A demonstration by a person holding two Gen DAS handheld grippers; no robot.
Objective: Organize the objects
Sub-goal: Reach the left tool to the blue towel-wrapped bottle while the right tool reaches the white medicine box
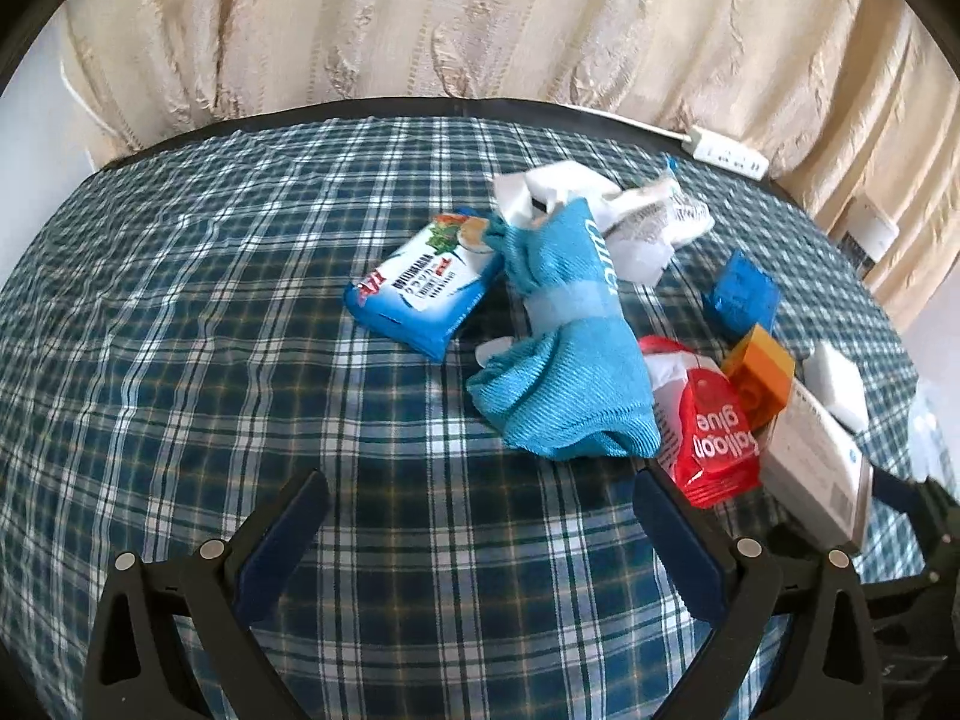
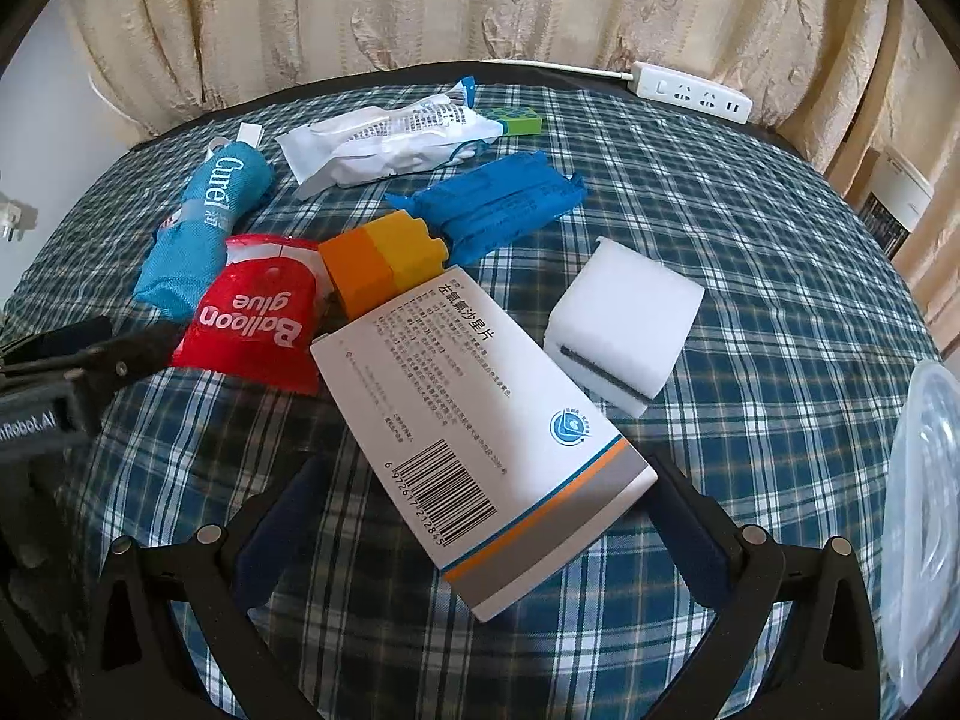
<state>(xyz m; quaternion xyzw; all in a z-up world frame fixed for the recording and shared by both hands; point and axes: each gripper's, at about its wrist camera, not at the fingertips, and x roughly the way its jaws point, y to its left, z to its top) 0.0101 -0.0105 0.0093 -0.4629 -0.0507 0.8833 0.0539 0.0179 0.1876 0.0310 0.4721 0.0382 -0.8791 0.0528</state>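
Bare cloth [image 1: 210,330] left; clutter [image 1: 708,396] blocks right.

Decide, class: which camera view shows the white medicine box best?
The right wrist view: the medicine box lies face-up between open jaws, barcode readable. The left wrist view catches only its foreshortened end at the right edge.

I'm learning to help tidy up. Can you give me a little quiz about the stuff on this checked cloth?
1. True or false: the right gripper is clamped on the white medicine box.
2. Which touches the red Balloon glue packet? A) orange-yellow block B) white sponge C) power strip
3. What word is printed on the rolled blue towel?

Key: 1. False; its fingers stand open either side of the box. 2. A. 3. Curel.
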